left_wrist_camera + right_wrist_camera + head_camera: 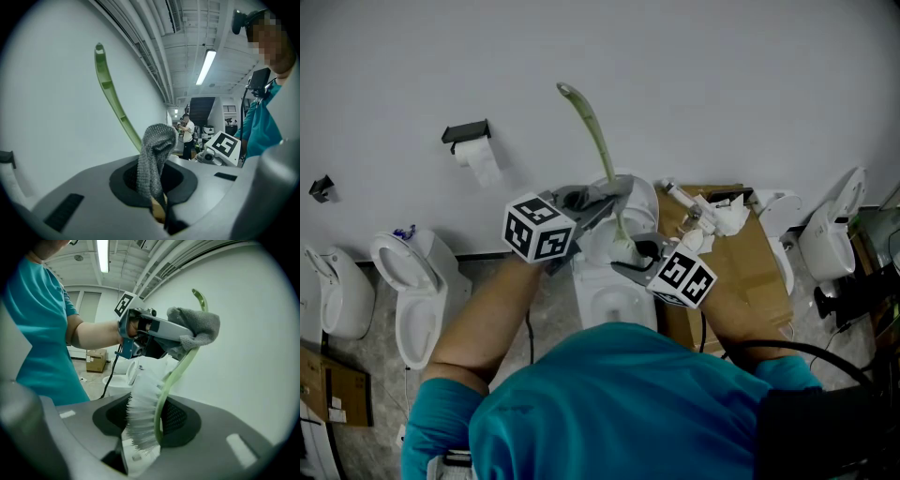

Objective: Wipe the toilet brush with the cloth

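Observation:
The toilet brush has a pale green curved handle (592, 131) and white bristles (142, 414). My right gripper (635, 255) is shut on its bristle end, which sits between the jaws (145, 430), and holds the handle pointing up along the white wall. My left gripper (614, 194) comes in from the left and is shut on a grey knitted cloth (153, 157). The cloth (197, 326) is wrapped against the handle about midway up. In the left gripper view the upper handle (111, 93) rises beyond the cloth.
A white toilet (614, 305) stands right below the grippers, two more toilets (417, 291) (342, 300) to the left and one (830, 234) at the right. A cardboard box (750, 258) with clutter sits beside it. A paper holder (467, 134) hangs on the wall.

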